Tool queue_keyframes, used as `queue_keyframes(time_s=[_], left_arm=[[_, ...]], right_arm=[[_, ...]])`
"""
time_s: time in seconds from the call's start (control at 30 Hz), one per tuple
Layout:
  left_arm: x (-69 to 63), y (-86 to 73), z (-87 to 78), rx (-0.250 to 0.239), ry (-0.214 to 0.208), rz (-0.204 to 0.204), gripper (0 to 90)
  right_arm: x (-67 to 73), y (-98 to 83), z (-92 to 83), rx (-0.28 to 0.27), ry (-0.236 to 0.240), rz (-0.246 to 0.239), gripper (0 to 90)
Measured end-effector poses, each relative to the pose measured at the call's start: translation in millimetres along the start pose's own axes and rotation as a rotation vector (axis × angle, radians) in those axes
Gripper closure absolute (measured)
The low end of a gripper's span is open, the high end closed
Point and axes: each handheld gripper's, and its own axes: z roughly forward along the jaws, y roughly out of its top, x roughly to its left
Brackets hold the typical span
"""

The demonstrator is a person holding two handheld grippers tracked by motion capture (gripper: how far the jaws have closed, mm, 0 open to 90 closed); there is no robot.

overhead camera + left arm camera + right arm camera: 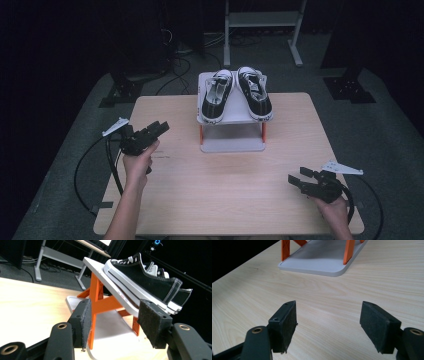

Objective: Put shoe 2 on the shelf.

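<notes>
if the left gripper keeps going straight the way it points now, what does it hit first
Most likely the orange leg of the shoe stand, which sits straight ahead between the open, empty jaws of the left gripper. The black shoe sits higher on the slanted shelf, above that line. Depth is hard to judge.

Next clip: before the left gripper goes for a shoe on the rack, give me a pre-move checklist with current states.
1. Left gripper open, nothing between its fingers: ok.
2. Right gripper open and empty, apart from the rack: ok.
3. Both shoes on the rack's top shelf: left shoe and right shoe: ok.
4. Left gripper aimed at the rack and near shoe: ok.
5. Shoes sit firmly on the tilted shelf: cannot tell.
</notes>
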Motion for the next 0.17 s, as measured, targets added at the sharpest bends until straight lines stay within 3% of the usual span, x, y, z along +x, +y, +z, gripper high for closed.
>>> queue_keyframes(time_s=[0.17], left_arm=[[1.4, -14.6, -11.1, 0.01, -0.003, 0.012, 40.4]], right_arm=[[0.5, -1.2, -3.2, 0.003, -0.013, -0.027, 28.9]])
